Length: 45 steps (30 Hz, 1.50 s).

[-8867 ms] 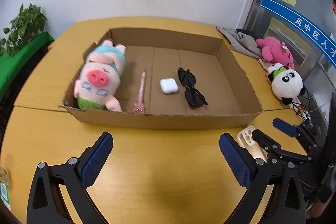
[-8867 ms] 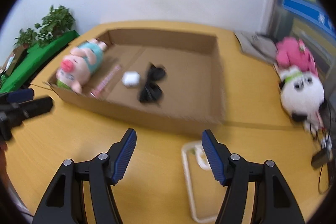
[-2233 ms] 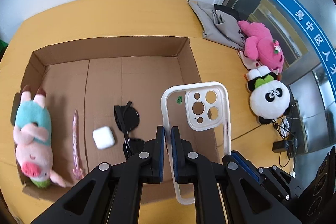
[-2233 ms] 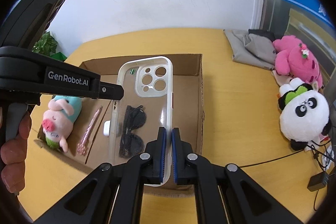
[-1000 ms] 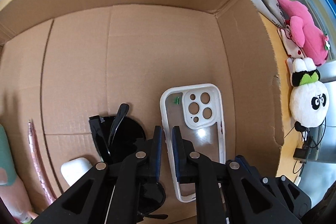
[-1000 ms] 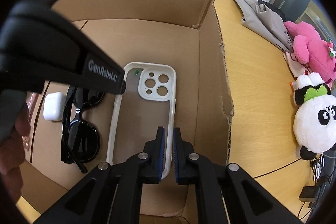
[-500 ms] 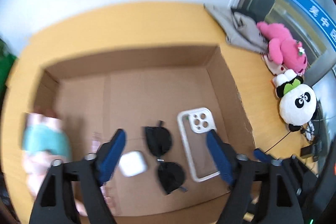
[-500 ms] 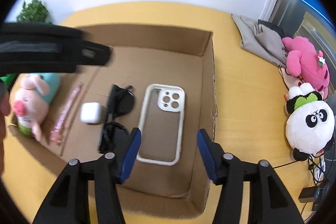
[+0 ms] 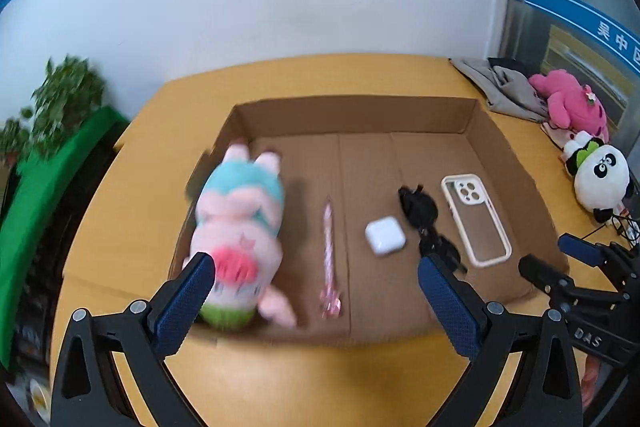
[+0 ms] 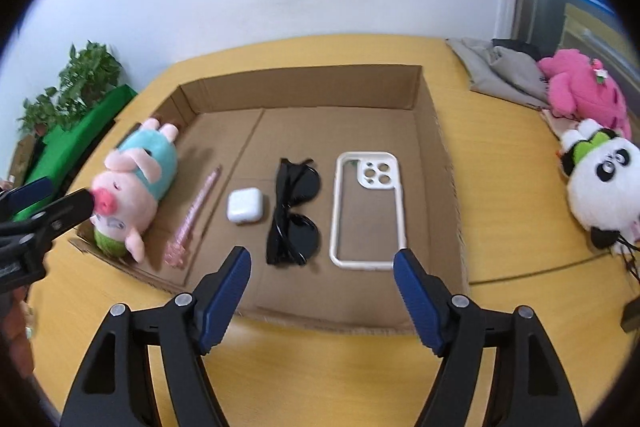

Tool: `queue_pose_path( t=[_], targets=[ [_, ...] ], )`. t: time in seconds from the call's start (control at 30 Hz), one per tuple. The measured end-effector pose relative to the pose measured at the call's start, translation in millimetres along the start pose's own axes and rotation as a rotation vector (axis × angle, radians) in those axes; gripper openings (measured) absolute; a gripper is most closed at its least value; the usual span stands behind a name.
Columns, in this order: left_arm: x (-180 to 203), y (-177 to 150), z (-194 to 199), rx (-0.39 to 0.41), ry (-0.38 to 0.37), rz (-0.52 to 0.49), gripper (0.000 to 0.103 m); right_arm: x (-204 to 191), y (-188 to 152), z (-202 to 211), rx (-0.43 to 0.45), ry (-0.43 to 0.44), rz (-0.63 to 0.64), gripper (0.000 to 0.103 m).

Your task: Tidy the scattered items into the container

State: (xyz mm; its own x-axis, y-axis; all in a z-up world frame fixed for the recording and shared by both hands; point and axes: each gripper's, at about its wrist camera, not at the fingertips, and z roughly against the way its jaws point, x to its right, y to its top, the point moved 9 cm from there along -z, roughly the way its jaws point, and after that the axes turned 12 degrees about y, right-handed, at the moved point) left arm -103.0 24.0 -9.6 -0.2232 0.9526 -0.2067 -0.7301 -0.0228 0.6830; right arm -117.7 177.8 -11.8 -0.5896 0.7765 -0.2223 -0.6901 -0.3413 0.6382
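Phone case [image 10: 367,207] lies flat in cardboard box [image 10: 448,163] beside sunglasses [image 10: 294,211], both my claws, left claw [image 9: 316,301] and right claw [image 10: 322,291], spread apart and empty above the worktop [image 10: 320,363], so I judge placing done, next check for strays.

My feeds are bright and evenly lit, with only soft shadows inside the box [image 10: 439,163]. The left view smears with motion, worst on the pig [image 9: 236,227]; the right one is sharper. Both bend hard toward black fisheye corners.
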Motion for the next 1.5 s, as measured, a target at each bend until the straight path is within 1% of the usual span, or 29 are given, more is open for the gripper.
queue_pose_path(
  t=[0.13, 0.27, 0.33, 0.47, 0.53, 0.67, 0.77, 1.0, 1.27, 1.43, 1.5],
  targets=[
    [-2, -21, 23, 0.044, 0.015, 0.029, 0.103, -3, -9, 6, 0.004, -0.051, 0.043, 0.074],
    [2, -40, 35, 0.018, -0.031, 0.092, 0.103, -6, -17, 11, 0.005, -0.070, 0.069, 0.074],
    [3, -44, 39, 0.015, -0.040, 0.106, 0.103, -7, -21, 14, 0.005, -0.077, 0.078, 0.074],
    [4, -46, 46, 0.033, -0.019, 0.104, 0.103, -6, -24, 22, 0.018, -0.084, 0.078, 0.074],
    [6, -47, 47, 0.033, -0.029, 0.104, 0.103, -4, -24, 25, 0.023, -0.089, 0.076, 0.074],
    [10, -50, 46, 0.024, -0.026, 0.099, 0.103, -5, -24, 26, 0.022, -0.089, 0.087, 0.074],
    [14, -53, 45, 0.005, -0.044, 0.102, 0.103, -4, -23, 25, 0.024, -0.089, 0.086, 0.074],
    [15, -51, 47, 0.018, -0.034, 0.089, 0.103, -6, -22, 25, 0.023, -0.083, 0.092, 0.074],
    [14, -57, 45, 0.015, -0.022, 0.085, 0.103, -14, -28, 34, 0.034, -0.074, 0.094, 0.074],
    [14, -62, 44, 0.003, -0.021, 0.081, 0.103, -19, -34, 41, 0.053, -0.066, 0.092, 0.074],
    [14, -64, 43, -0.005, -0.020, 0.085, 0.103, -20, -37, 41, 0.048, -0.065, 0.094, 0.074]
  ],
)
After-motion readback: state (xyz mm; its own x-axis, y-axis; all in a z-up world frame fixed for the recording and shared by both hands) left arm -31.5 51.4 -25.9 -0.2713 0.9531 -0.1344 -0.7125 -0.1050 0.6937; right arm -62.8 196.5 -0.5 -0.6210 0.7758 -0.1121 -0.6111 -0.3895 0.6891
